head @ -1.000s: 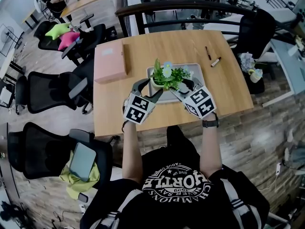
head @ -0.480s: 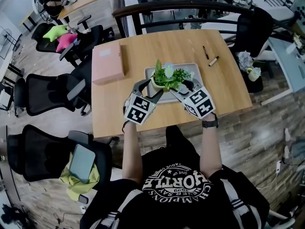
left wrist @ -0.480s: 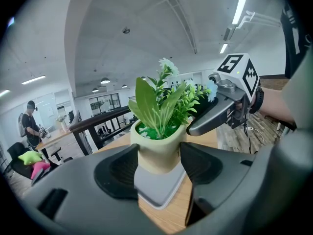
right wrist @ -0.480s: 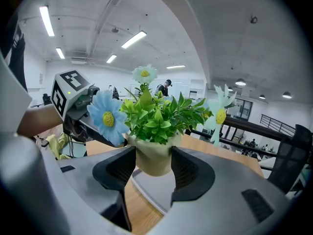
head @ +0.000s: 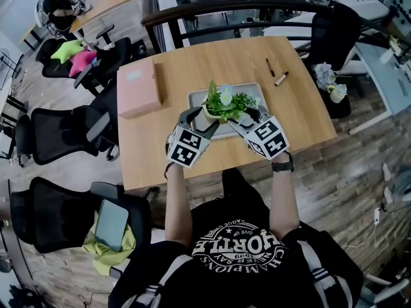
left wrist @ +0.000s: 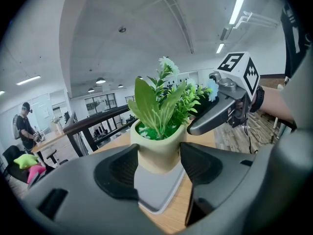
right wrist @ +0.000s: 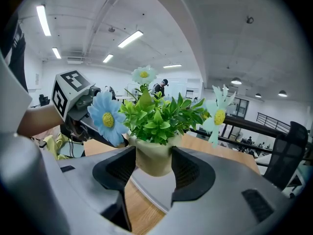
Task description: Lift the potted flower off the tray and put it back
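Pot (head: 209,113) of green leaves and pale flowers is clamped by both claws at once, over the tray (head: 260,90), toward the tray's 8 o'clock corner in the head view. The left claw (head: 200,119) reaches in from 7 o'clock and the right claw (head: 241,118) from 5 o'clock, their marker cubes side by side just in front of the person.

In the left gripper view the cream pot fills the gap between the two dark pads, and each pad presses on a side of it. The right gripper view shows the same from the other side: both pads lie against the pot wall, with blue and white flowers spreading above them. The grey tray shows under the pot in both gripper views. Whether the pot's base touches the tray cannot be told.

The tray lies near the middle of the table (head: 308,120). A pink box (head: 138,88) rests at the tray's 9 o'clock, well apart from it. Two pens (head: 276,74) lie at its 1 o'clock. Black chairs (head: 64,130) stand off the table's 9 o'clock edge.
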{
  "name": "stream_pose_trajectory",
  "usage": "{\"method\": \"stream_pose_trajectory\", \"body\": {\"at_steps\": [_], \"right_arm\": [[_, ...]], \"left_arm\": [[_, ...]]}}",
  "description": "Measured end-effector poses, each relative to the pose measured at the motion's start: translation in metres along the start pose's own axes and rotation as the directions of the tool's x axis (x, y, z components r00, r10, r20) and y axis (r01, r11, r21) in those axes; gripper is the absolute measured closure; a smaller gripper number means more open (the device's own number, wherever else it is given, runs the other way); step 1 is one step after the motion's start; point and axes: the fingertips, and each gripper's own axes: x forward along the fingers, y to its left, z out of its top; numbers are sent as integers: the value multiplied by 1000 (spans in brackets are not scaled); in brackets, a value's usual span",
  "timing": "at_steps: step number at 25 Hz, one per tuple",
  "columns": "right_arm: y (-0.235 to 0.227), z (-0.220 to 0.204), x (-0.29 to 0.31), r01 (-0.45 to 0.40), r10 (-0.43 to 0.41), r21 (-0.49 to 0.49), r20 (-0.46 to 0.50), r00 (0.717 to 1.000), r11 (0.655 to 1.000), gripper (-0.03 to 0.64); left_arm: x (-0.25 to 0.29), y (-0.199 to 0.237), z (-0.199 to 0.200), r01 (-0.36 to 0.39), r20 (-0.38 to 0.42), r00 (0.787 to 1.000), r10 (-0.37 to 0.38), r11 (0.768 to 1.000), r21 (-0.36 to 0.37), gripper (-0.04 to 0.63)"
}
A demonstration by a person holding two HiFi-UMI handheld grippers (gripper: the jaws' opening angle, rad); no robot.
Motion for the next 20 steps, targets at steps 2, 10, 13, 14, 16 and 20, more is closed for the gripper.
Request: {"method": "stream_pose_trajectory", "body": {"at_steps": [2,10,13,14,16,20], "right_arm": [[-4,-2,-2,10,-10,3,-2,1000,1000,371],[-24,-14,-16,53,-52,22,-20,998,998,371],[-31,-22,-18,63,-62,34,-34,998,997,371],[-33,-25,-18,66,-65,38,-39,997,997,371],[-38,-29,-19,70,-68,45,-49,996,997,371],[-44,-39,-16,72,-68,52,-78,995,996,371]], "left_arm": [[5,-1,2,8,2,1000,-8,1000,6,306],[28,-15,17,55,19,998,-55,998,26,306],[37,-19,17,71,15,997,-71,997,27,307],[41,-21,18,76,13,997,-77,997,28,307],[47,-23,18,88,6,996,-88,996,28,307],[60,-25,14,103,-21,995,-102,994,42,305]]}}
